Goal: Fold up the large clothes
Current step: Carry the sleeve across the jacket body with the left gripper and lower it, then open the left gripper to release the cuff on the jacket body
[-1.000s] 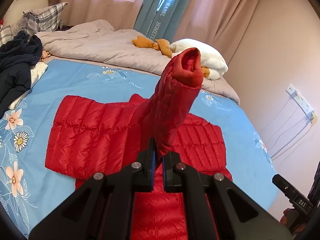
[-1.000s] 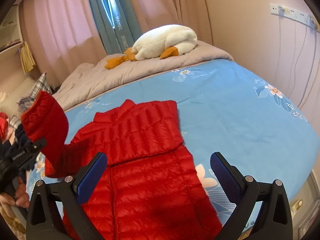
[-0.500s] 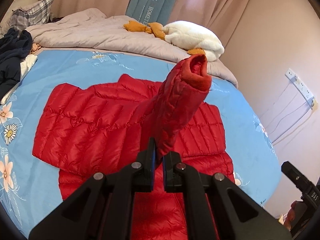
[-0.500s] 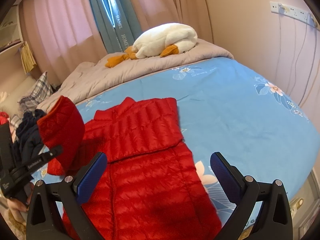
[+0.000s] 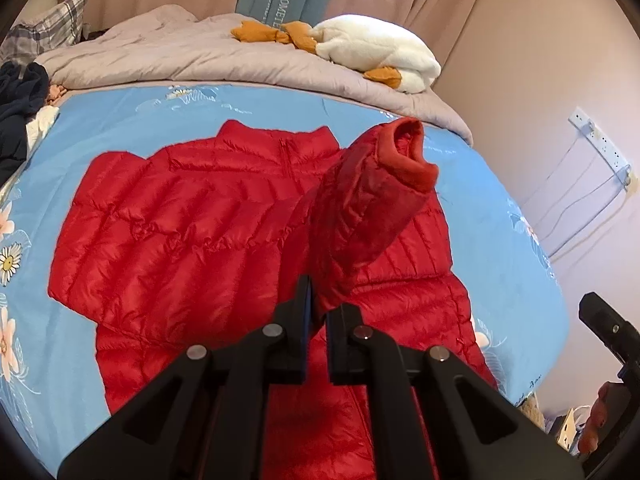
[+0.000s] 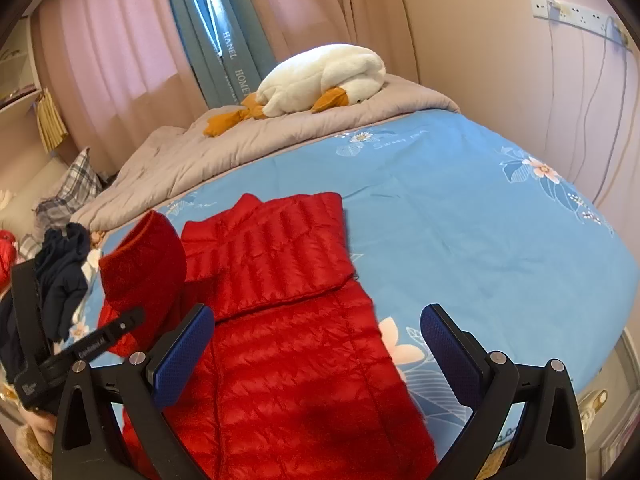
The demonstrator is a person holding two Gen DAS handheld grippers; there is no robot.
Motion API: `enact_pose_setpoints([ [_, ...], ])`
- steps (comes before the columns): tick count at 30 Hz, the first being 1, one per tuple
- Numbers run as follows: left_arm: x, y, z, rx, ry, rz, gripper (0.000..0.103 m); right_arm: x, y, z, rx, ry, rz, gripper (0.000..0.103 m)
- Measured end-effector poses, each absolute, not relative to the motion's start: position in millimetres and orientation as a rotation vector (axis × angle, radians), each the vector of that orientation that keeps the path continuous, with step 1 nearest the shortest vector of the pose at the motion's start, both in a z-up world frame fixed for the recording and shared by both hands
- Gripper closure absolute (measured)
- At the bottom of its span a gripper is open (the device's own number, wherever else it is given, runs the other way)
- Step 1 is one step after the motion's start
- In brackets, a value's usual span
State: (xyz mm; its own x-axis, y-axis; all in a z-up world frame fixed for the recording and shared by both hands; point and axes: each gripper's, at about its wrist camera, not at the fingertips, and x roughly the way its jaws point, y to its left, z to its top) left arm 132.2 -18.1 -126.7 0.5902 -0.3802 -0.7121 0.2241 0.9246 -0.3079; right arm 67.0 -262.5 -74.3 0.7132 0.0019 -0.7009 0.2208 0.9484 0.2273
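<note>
A red quilted down jacket lies spread on the blue floral bed sheet, collar toward the far side. My left gripper is shut on the jacket's sleeve and holds it up over the body, cuff pointing away. In the right wrist view the jacket lies below my right gripper, which is open and empty above its lower part. The raised sleeve and the left gripper's body show at the left there.
A grey duvet and a white plush goose lie at the bed's far end. Dark clothes are piled at the left edge. A wall with a power strip stands at the right.
My left gripper has carried the sleeve forward and rightward over the jacket's body. The right gripper has stayed open and nearly still.
</note>
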Motion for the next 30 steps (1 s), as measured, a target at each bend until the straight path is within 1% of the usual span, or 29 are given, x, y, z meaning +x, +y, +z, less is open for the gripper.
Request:
enact_pose_setpoints([
  [3,131.6,-20.4,-127.8,-0.176,0.882,-0.349,0.097,67.0,-265.0,-76.6,0.315,0.777,-0.127,0.001],
  [5,129.2,-19.8,-125.4,-0.171,0.875,-0.343,0.094,66.1,-264.5,-77.3,0.315,0.781,-0.124,0.001],
  [6,127.8,-18.8,-122.9,-0.172,0.870,-0.343,0.090,65.9,-263.9,-77.6,0.311,0.782,-0.123,0.001],
  [7,126.3,-17.9,-120.6,-0.175,0.865,-0.344,0.082,66.0,-264.1,-77.5,0.309,0.782,-0.124,0.001],
  [8,124.4,-16.1,-116.7,-0.183,0.858,-0.348,0.076,65.8,-264.1,-77.5,0.308,0.782,-0.123,0.001],
  [9,122.3,-13.6,-112.7,-0.192,0.848,-0.351,0.064,65.8,-264.6,-77.4,0.308,0.782,-0.122,0.001],
  [10,119.4,-10.5,-106.7,-0.197,0.831,-0.353,0.054,65.6,-264.9,-77.5,0.308,0.783,-0.122,0.001],
  [14,111.0,1.0,-84.4,-0.186,0.767,-0.326,0.045,65.6,-265.1,-77.7,0.308,0.783,-0.122,0.001],
  [15,108.9,7.2,-78.3,-0.194,0.752,-0.317,0.038,65.6,-265.1,-77.7,0.307,0.783,-0.120,0.001],
  [16,106.7,13.3,-73.2,-0.201,0.737,-0.310,0.034,65.8,-265.0,-77.8,0.306,0.784,-0.119,0.001],
  [18,102.3,25.8,-65.3,-0.212,0.711,-0.291,0.033,66.1,-264.0,-77.9,0.302,0.784,-0.117,0.001],
  [20,97.9,39.2,-59.8,-0.223,0.690,-0.256,0.029,66.9,-261.9,-78.6,0.300,0.784,-0.116,0.001],
  [21,95.9,47.5,-57.7,-0.228,0.683,-0.232,0.025,67.4,-260.7,-78.9,0.299,0.785,-0.115,0.001],
  [22,93.7,55.9,-56.4,-0.231,0.672,-0.205,0.024,68.0,-259.5,-79.0,0.297,0.785,-0.114,0.001],
  [26,87.2,88.3,-59.1,-0.258,0.650,-0.113,0.023,74.8,-252.9,-81.9,0.284,0.794,-0.104,0.001],
  [30,80.9,122.9,-74.4,-0.314,0.667,-0.030,0.022,85.8,-242.9,-90.2,0.275,0.823,-0.085,0.001],
])
